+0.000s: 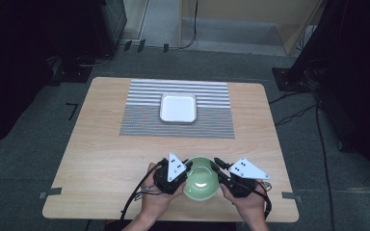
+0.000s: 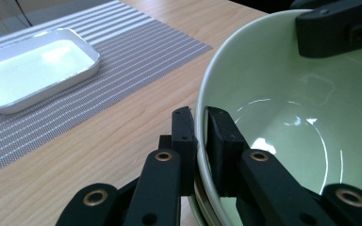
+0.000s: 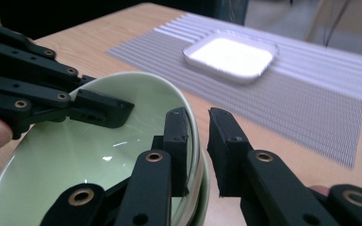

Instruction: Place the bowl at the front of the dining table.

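A pale green bowl point(image 1: 201, 185) sits near the table's front edge between my two grippers. My left gripper point(image 1: 189, 166) is shut on the bowl's left rim, one jaw inside and one outside, the pads pressing the rim point(image 2: 201, 108). My right gripper point(image 1: 217, 162) straddles the opposite rim point(image 3: 194, 127). Its inner jaw lies against the bowl's inside and a gap shows between the rim and the outer jaw, so it is open. In both gripper views a second rim point(image 3: 203, 188) shows just under the first, like a nested bowl.
A white square tray point(image 1: 178, 107) lies empty on a grey striped placemat point(image 1: 178, 127) at the middle back of the wooden table point(image 1: 101, 159). Cables trail from both grippers toward the front edge. Dark equipment and floor cables surround the table.
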### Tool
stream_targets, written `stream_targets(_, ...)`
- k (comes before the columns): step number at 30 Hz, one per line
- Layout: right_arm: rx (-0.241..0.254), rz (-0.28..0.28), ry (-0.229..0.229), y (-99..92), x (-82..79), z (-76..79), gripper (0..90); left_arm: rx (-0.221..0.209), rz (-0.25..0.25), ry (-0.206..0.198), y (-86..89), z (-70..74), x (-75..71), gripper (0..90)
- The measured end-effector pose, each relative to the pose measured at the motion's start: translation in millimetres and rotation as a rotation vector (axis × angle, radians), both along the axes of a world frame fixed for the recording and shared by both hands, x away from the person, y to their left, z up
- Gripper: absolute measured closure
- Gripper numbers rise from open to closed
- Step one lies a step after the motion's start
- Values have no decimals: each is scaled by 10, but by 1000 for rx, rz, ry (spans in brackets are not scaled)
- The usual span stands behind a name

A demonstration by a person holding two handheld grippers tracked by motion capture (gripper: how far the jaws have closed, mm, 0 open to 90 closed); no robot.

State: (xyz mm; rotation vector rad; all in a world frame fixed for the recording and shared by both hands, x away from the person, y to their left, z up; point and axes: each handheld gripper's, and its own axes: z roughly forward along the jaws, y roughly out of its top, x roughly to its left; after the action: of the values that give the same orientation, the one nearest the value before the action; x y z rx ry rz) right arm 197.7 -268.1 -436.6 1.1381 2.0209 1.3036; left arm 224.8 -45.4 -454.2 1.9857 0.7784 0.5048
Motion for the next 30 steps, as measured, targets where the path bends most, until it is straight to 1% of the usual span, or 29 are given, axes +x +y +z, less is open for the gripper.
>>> stream_targets(1,-8,-16,14,18,-6,7,770,-1,2,-5,0,0,-6,824)
stream_targets(3,-60,-39,30,73,-17,7,755,-2,6,-17,0,-3,-19,823)
stream_targets(4,-82,-41,40,101,-20,-4,759,-1,8,-22,0,-4,-25,824)
stream_targets(5,-96,-40,43,127,-18,-22,795,-1,8,-22,0,-4,-25,823)
stream_targets(6,-119,-60,28,145,-23,-40,833,-2,14,-29,-2,-9,-35,822)
stream_targets(9,-142,-63,7,163,-28,-43,839,-3,18,-34,-4,-13,-40,821)
stream_targets(11,-127,-58,-9,154,-32,-45,837,-12,13,-27,7,-13,-32,820)
stream_targets(13,-109,-51,-35,143,-48,-41,833,-33,6,-9,26,-12,-18,811)
stream_targets(14,-112,-46,-64,145,-68,-33,831,-48,6,1,38,-8,-13,792)
stream_targets(15,-116,-46,-98,150,-91,-20,832,-53,8,5,43,-2,-9,781)
stream_targets(17,-99,-47,-154,155,-129,20,829,-62,13,9,43,23,-20,790)
stream_targets(18,-100,-54,-172,169,-143,33,828,-75,24,6,53,45,-27,817)
stream_targets(19,-105,-56,-190,179,-156,33,830,-100,34,4,73,73,-32,833)
stream_targets(20,-97,-61,-198,188,-165,29,831,-100,47,-9,76,98,-43,842)
stream_targets(21,-87,-67,-194,199,-169,29,833,-92,54,-30,76,116,-56,845)
stream_targets(22,-89,-71,-192,206,-167,32,834,-95,56,-40,79,123,-63,845)
stream_targets(23,-89,-71,-192,206,-167,32,834,-95,56,-40,79,123,-63,846)
stream_targets(24,-79,-73,-194,210,-176,39,831,-103,54,-49,96,134,-68,845)
stream_targets(25,-72,-74,-189,211,-177,41,830,-103,54,-49,96,134,-68,845)
stream_targets(26,-65,-78,-182,214,-172,40,824,-97,67,-86,94,142,-97,842)
stream_targets(27,-65,-78,-182,214,-172,40,824,-97,67,-86,94,142,-97,842)
stream_targets(28,-46,-86,-144,219,-153,33,751,-109,86,-118,101,152,-124,842)
stream_targets(29,-45,-97,-134,226,-145,19,737,-126,94,-126,115,161,-131,842)
stream_targets(30,-49,-113,-136,231,-144,3,730,-126,94,-126,115,161,-131,841)
